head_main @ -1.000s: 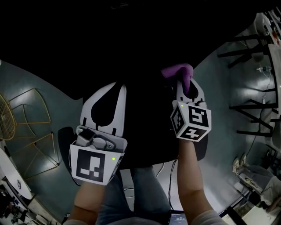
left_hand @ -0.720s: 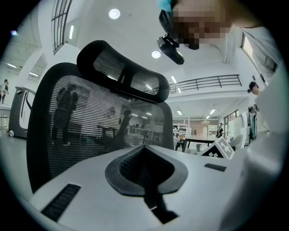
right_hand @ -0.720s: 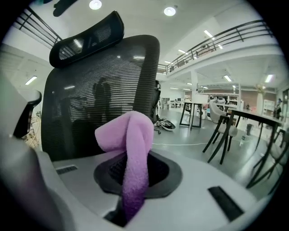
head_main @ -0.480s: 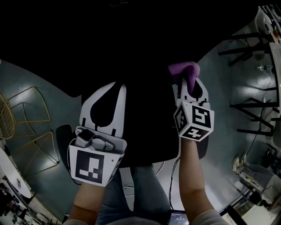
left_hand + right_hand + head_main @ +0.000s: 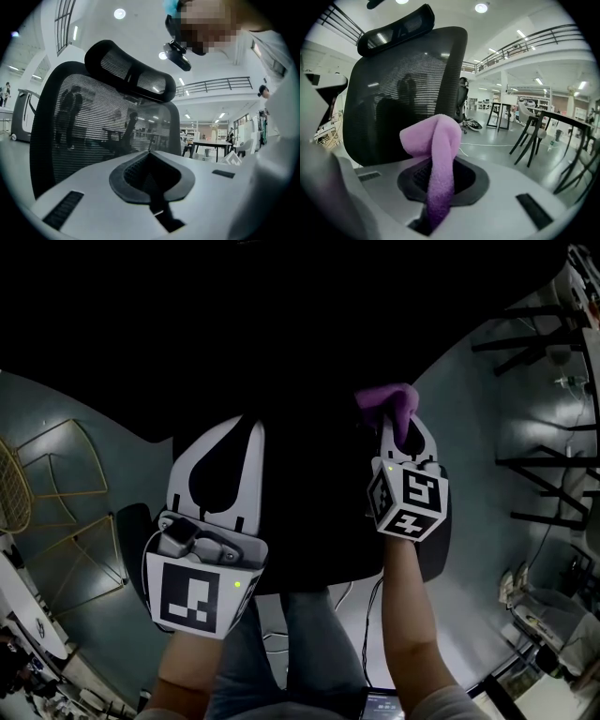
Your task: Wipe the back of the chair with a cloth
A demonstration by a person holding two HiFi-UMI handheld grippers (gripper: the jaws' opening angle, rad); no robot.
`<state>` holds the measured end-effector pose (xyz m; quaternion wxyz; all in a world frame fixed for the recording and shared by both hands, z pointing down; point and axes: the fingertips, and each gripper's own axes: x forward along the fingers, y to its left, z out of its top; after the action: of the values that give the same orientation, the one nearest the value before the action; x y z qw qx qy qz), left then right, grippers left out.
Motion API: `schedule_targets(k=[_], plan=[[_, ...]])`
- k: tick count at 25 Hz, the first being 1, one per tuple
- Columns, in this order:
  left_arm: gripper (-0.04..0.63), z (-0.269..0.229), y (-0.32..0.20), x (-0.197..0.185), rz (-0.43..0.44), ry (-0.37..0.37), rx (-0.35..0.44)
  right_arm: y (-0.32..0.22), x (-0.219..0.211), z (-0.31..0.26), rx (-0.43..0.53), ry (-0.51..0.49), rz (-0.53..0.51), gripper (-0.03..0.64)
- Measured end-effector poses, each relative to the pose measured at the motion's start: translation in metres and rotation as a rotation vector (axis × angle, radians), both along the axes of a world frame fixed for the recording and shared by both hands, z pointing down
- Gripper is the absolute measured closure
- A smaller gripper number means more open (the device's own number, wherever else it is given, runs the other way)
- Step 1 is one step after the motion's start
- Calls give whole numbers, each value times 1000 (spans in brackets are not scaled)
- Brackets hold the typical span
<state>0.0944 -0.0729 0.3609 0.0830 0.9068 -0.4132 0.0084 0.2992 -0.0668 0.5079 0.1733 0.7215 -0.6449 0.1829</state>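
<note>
Right tool (image 5: 440,197): pinching the purple cloth (image 5: 435,150), raised at the mesh chair back (image 5: 393,84) | Left tool (image 5: 152,180): pressed together, empty | Progress: wiping seems early; contact unclear, most of the back probably left.

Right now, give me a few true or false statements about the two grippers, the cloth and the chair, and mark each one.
1. The right gripper is shut on a purple cloth. True.
2. The left gripper grips a second cloth. False: its jaws are together with nothing between them.
3. The chair has a black mesh back with a headrest on top. True.
4. The chair lies tipped over on the floor. False: it stands upright in front of both grippers.
</note>
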Motion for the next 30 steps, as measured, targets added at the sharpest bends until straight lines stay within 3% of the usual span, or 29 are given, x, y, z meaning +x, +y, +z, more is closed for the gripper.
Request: schedule_targets(k=[12, 30], plan=[[583, 5, 0, -26, -40, -14, 3, -1, -9, 1, 4, 18, 31, 565], [583, -6, -4, -89, -100, -6, 24, -30, -108, 1, 3, 8, -94, 565]])
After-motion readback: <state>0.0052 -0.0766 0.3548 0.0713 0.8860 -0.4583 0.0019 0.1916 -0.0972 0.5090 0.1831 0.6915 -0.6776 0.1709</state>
